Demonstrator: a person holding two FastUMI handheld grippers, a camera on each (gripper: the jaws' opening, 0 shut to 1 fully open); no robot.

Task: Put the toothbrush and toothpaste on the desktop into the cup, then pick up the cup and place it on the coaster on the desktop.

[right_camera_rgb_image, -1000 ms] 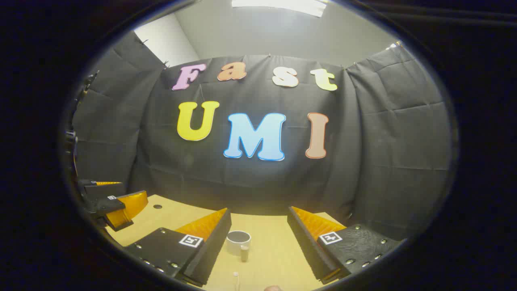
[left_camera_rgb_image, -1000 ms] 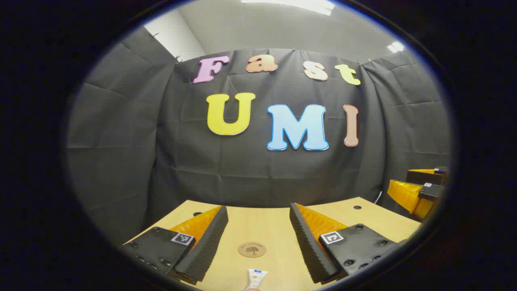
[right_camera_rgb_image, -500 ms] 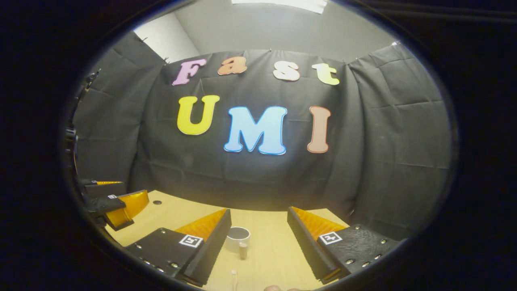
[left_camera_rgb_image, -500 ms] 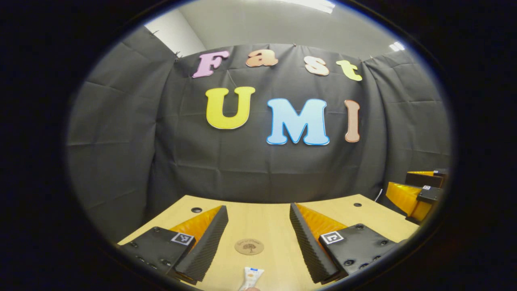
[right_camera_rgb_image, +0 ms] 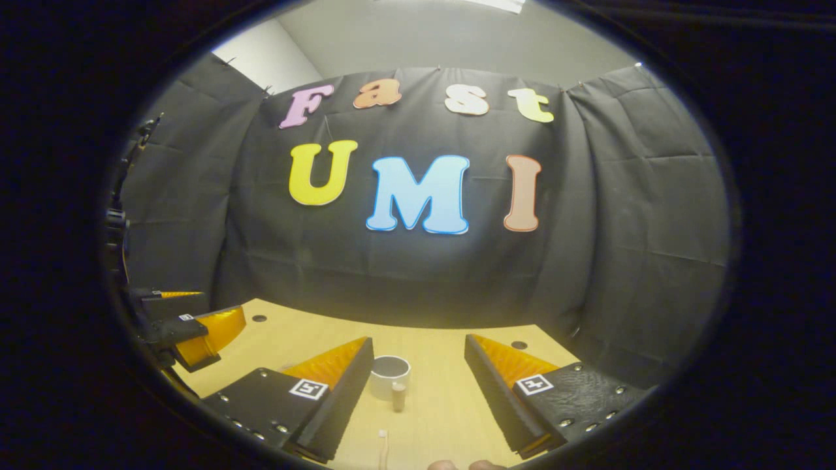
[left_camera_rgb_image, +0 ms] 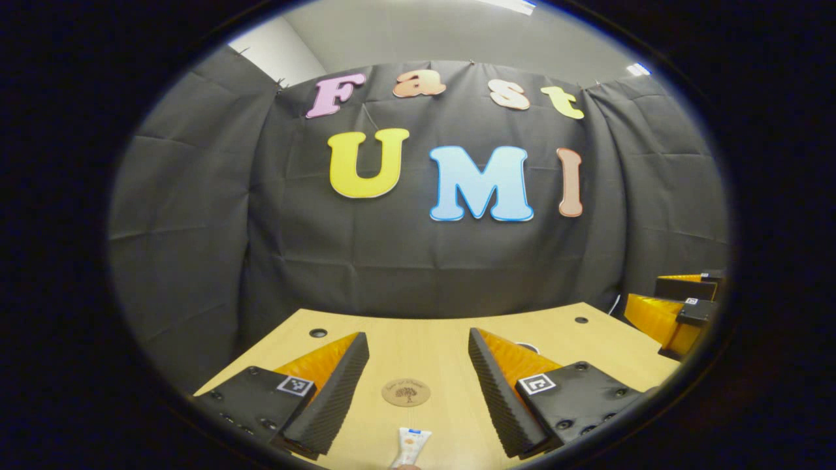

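Pale wooden worktop (left_camera_rgb_image: 431, 356) underneath, smooth and bare-grained, with small round holes (left_camera_rgb_image: 318, 332) near its far edge. Beyond it, black creased cloth wall (left_camera_rgb_image: 196, 215) on three sides, and above that a grey ceiling with bright light panels (left_camera_rgb_image: 513, 5).

In the left gripper view: toothpaste (left_camera_rgb_image: 410, 445) nearest, a white tube lying flat at the bottom edge, its crimped end pointing away. Just past it, coaster (left_camera_rgb_image: 405, 393), a round brown disc with a dark tree-like mark, flat on the worktop and apart from the tube. Both lined up within the gap of the left claw (left_camera_rgb_image: 418, 356), spread wide, pinching nothing, angled low over the surface. Farther off at the right edge, the right claw (left_camera_rgb_image: 679, 303).

In the right gripper view: toothbrush (right_camera_rgb_image: 383, 447) nearest, only a thin white end visible at the bottom, lying flat. Next, a small brown upright piece (right_camera_rgb_image: 398, 395) just in front of the cup; cannot tell what it is. Then cup (right_camera_rgb_image: 389, 376), white, upright, dark inside, close to the inner finger. Right claw (right_camera_rgb_image: 418, 356) spread wide as well, gripping nothing, pitched down toward the worktop. Fingertips of a hand (right_camera_rgb_image: 457, 465) at the very bottom.
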